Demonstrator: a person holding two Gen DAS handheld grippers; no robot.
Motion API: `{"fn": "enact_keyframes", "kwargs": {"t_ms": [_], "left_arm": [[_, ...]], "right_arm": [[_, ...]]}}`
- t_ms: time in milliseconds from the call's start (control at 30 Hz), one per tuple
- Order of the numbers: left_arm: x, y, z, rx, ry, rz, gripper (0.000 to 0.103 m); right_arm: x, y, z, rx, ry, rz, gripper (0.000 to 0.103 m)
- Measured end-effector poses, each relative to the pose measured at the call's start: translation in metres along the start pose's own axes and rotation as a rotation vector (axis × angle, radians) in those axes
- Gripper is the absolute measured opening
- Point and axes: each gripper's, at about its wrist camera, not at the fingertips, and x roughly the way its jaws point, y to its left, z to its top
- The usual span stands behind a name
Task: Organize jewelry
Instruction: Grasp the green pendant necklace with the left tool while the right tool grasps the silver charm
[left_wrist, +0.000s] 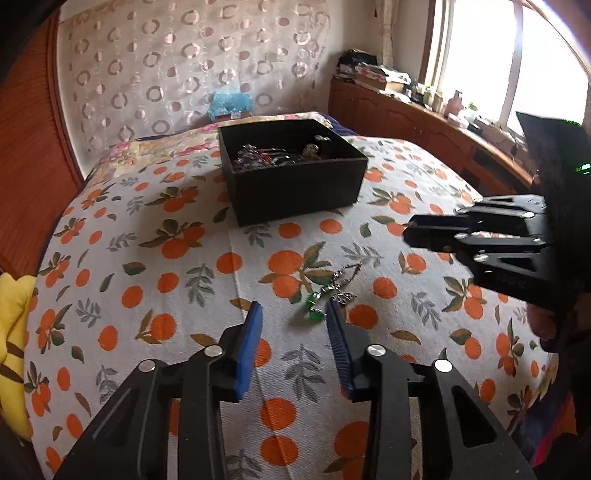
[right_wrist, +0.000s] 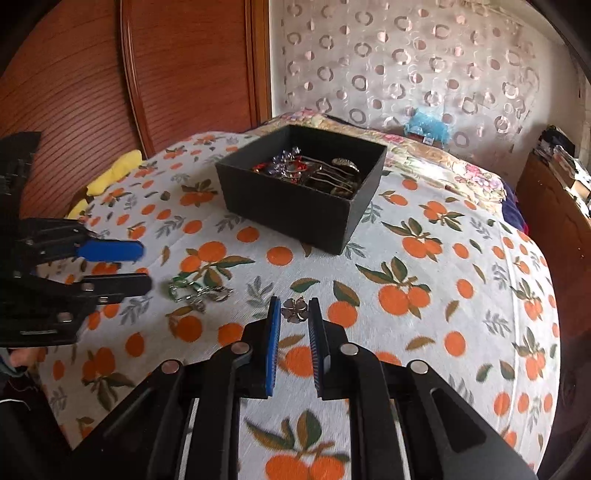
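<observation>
White bedspread (left_wrist: 147, 258) printed with orange fruit and green leaves; black box (right_wrist: 295, 206); green-stoned silver jewelry (left_wrist: 317, 306); blue-padded tongs (right_wrist: 293, 314).

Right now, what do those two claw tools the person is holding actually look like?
Both are matte black, with angular link arms that have cut-out slots and are joined by round silver pins. The left gripper and right gripper each end in two flat jaws faced with ridged blue pads. A small green light glows on the right one's body.

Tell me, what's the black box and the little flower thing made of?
The black box looks like matte cardboard: dull, thin straight walls, no shine. The little flower piece looks like shiny metal, since its petals glint silver-grey; it's too small to be sure.
</observation>
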Motion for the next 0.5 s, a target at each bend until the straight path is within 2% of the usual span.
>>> {"fn": "enact_keyframes", "kwargs": {"t_ms": [233, 367, 500], "left_arm": [[0.011, -0.006, 0.007, 0.013, 0.028, -0.004, 0.031], [0.018, -0.004, 0.011, -0.005, 0.053, -0.023, 0.018], [0.024, -0.006, 0.013, 0.008, 0.065, -0.02, 0.017]], "right_arm": [[-0.018, 0.002, -0.006, -0.003, -0.021, -0.002, 0.017], [-0.02, 0.004, -0.007, -0.005, -0.022, 0.003, 0.017], [-0.017, 0.007, -0.009, -0.011, -0.017, 0.01, 0.017]]}}
